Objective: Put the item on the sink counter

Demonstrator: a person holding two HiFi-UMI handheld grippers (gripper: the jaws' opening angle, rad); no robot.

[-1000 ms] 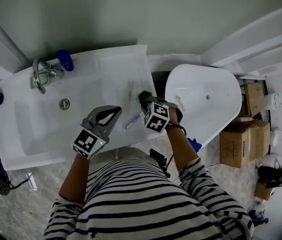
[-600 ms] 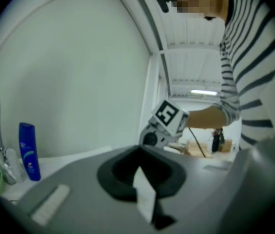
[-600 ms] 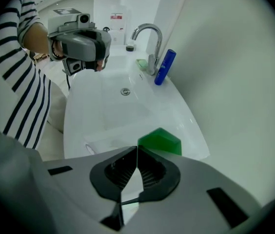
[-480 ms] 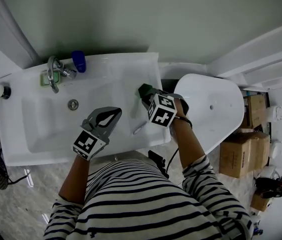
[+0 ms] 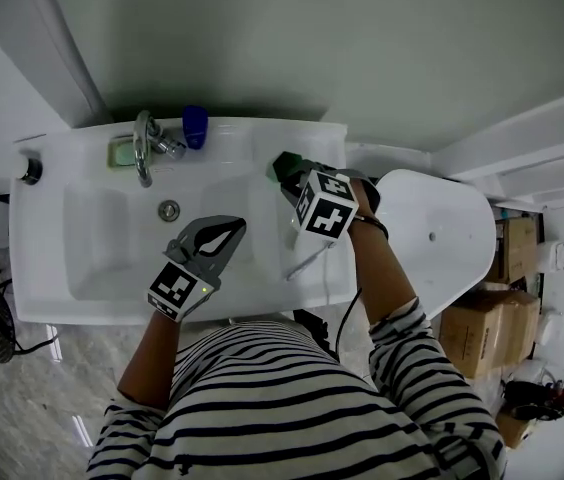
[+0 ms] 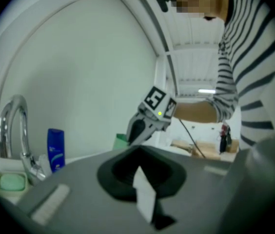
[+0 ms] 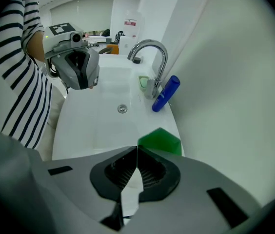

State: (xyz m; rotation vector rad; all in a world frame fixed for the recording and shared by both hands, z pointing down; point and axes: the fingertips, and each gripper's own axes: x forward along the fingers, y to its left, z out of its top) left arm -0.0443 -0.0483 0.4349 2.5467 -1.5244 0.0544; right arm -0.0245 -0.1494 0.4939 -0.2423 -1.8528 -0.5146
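We judge the carry is nearly done: our right gripper (image 7: 136,150), jaws closed on the green item (image 7: 161,140), has it over the sink counter (image 5: 312,140) near the wall, our left gripper (image 5: 234,226) is closed and empty, so next we lower and release

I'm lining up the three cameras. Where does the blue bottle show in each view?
Head view: blue bottle, upper left of centre.
Left gripper view: blue bottle, lower left.
Right gripper view: blue bottle, right of centre.
Shared landmark: faucet, beside it.
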